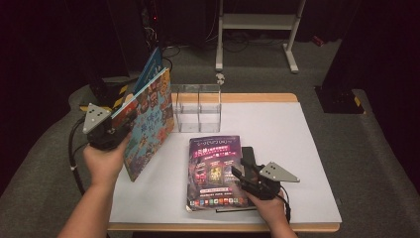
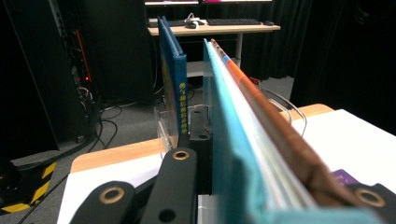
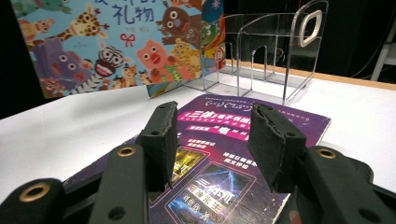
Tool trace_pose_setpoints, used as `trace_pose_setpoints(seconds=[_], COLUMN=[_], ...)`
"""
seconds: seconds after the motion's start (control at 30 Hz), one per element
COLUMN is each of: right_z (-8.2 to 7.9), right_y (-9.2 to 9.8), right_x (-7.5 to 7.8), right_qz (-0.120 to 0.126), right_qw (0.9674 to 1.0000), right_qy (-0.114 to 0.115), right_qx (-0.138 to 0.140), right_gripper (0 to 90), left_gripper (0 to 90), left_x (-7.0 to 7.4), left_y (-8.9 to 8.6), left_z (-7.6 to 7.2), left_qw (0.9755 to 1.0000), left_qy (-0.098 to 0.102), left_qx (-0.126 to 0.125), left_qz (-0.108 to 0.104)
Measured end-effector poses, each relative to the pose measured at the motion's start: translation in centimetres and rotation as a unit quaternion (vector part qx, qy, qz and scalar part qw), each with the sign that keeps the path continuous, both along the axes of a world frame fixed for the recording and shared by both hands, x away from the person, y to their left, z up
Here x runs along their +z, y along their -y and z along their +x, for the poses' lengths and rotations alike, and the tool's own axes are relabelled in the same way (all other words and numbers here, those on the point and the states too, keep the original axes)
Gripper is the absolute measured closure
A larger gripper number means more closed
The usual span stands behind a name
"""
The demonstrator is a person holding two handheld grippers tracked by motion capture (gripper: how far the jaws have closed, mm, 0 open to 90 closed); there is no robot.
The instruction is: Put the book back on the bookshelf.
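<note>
White table (image 1: 277, 124) — dark room.

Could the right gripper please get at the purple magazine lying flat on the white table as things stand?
Probably yes: the right gripper hovers open over the purple magazine, nothing between.

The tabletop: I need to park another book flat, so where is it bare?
Bare: the white table right of the purple book and clear rack. Crowded: the left, where the left gripper holds the animal book upright.
</note>
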State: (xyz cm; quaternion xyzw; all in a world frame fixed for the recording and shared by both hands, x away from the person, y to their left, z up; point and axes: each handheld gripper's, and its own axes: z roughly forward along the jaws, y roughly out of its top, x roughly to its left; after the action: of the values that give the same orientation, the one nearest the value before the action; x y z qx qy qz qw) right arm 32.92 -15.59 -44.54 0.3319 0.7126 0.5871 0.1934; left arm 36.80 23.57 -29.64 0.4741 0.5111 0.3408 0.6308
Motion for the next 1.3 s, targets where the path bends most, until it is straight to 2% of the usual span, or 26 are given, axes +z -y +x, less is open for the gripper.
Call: trace_pose_setpoints(seconds=[0.13, 0.33, 0.47, 0.67, 1.3], right_z=[-0.1, 0.0, -0.1, -0.1, -0.1], right_y=[0.1, 0.3, 0.4, 0.6, 0.8], right_x=[0.0, 0.1, 0.2, 0.2, 0.1], right_qz=[0.002, 0.003, 0.005, 0.007, 0.012], right_qw=[1.0, 1.0, 1.0, 1.0, 0.9999], right_qy=[0.0, 0.003, 0.004, 0.005, 0.003], right_qx=[0.001, 0.001, 0.0, 0.001, 0.003], right_gripper=[51.8, 51.9, 52.0, 52.1, 52.6], left_gripper=[81.3, 81.3, 81.3, 81.3, 81.3], left_x=[-0.1, -0.2, -0.4, -0.6, -2.5], left_y=[1.2, 2.4, 3.0, 3.4, 4.6], left_z=[1.1, 2.6, 3.5, 4.7, 7.5], left_qw=[0.9998, 0.9993, 0.999, 0.9982, 0.9964], left_qy=[0.008, 0.017, 0.018, 0.025, 0.032], left_qx=[0.015, 0.032, 0.041, 0.054, 0.078], left_qz=[0.008, 0.002, 0.006, -0.003, -0.001])
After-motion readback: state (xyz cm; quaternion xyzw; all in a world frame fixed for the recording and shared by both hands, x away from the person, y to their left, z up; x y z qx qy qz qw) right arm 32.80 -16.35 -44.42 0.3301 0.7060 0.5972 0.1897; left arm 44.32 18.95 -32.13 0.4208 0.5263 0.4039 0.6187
